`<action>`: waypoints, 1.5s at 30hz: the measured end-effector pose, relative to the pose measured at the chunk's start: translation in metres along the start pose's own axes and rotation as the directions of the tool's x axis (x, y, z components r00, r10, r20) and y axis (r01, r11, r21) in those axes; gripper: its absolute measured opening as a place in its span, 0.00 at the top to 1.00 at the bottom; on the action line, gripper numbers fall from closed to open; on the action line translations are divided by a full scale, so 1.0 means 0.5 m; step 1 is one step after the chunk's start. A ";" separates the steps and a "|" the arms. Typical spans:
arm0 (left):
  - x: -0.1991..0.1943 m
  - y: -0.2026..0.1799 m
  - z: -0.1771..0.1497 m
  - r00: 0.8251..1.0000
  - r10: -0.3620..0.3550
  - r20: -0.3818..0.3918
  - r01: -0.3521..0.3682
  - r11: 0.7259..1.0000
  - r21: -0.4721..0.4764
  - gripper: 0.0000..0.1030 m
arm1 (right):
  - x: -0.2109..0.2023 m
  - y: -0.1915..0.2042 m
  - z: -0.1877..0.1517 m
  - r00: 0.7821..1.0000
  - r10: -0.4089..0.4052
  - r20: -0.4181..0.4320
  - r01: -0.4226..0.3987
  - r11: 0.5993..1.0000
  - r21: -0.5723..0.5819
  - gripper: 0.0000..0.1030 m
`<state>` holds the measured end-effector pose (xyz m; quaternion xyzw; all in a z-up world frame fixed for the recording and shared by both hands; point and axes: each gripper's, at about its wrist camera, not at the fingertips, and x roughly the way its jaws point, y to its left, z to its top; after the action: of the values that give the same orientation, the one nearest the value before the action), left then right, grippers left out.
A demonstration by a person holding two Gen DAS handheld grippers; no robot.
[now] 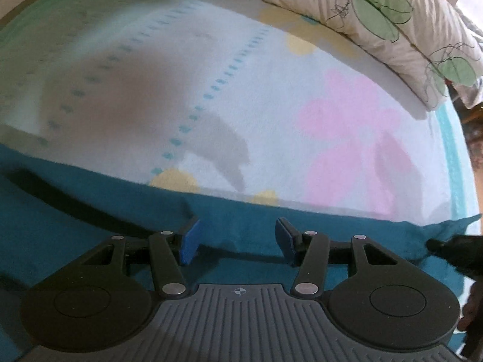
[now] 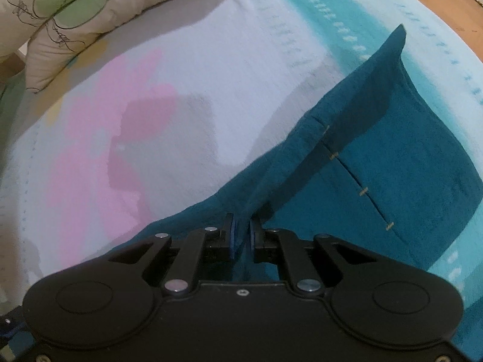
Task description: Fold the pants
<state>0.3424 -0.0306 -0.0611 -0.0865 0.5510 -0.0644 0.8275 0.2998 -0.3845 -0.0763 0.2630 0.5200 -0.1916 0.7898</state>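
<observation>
Teal cloth fills the right claw (image 2: 241,236): its blue pads clench a pinched fold of the one pair of pants (image 2: 377,157), lifting a ridge that runs away to the far right. The left claw (image 1: 236,241) hangs released, pads wide apart, over the same pants' near edge. The pants lie on a bed sheet (image 1: 271,105) printed with pink and yellow flowers. One leaf-patterned pillow (image 1: 377,21) rests at the far side.
</observation>
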 end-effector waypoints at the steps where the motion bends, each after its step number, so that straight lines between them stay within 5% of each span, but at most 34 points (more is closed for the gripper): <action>1: 0.000 0.003 -0.002 1.000 0.000 0.000 0.000 1.000 -0.007 0.50 | -0.002 0.002 0.001 1.000 0.005 0.004 -0.005 1.000 -0.001 0.87; 18: 0.036 0.014 0.013 0.999 -0.048 0.023 0.051 0.986 -0.162 0.50 | 0.005 -0.002 0.003 1.000 0.024 -0.005 -0.024 1.000 -0.014 0.87; 28: 0.083 0.002 0.027 1.000 0.000 -0.006 0.000 0.987 -0.163 0.50 | 0.008 -0.003 0.006 1.000 0.028 -0.005 -0.028 0.999 -0.024 0.87; 29: 0.088 0.002 0.030 1.000 0.011 -0.004 -0.012 0.987 -0.163 0.56 | 0.006 -0.004 0.005 1.000 0.029 -0.006 -0.029 0.999 -0.023 0.87; 30: 0.092 0.001 0.032 1.000 0.021 -0.007 -0.022 0.987 -0.160 0.77 | 0.003 -0.005 0.004 1.000 0.031 -0.004 -0.031 0.999 -0.022 0.87; 32: 0.091 -0.001 0.032 1.000 0.012 -0.019 -0.015 0.987 -0.157 0.88 | -0.007 -0.006 0.001 0.999 0.039 0.002 -0.039 0.999 -0.020 0.87; 39: -0.066 -0.053 -0.024 0.991 0.040 0.126 -0.045 0.998 0.036 0.94 | -0.127 -0.021 -0.050 0.994 0.070 0.079 -0.067 0.997 -0.040 0.87; 45: -0.215 -0.068 -0.125 0.974 0.025 0.225 -0.070 0.978 0.195 0.94 | -0.272 -0.069 -0.151 0.985 0.118 0.129 -0.114 0.993 -0.035 0.87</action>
<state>0.2429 -0.0467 0.0192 0.0042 0.4479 -0.0900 0.8895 0.1731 -0.3615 0.0175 0.2690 0.4532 -0.1551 0.8356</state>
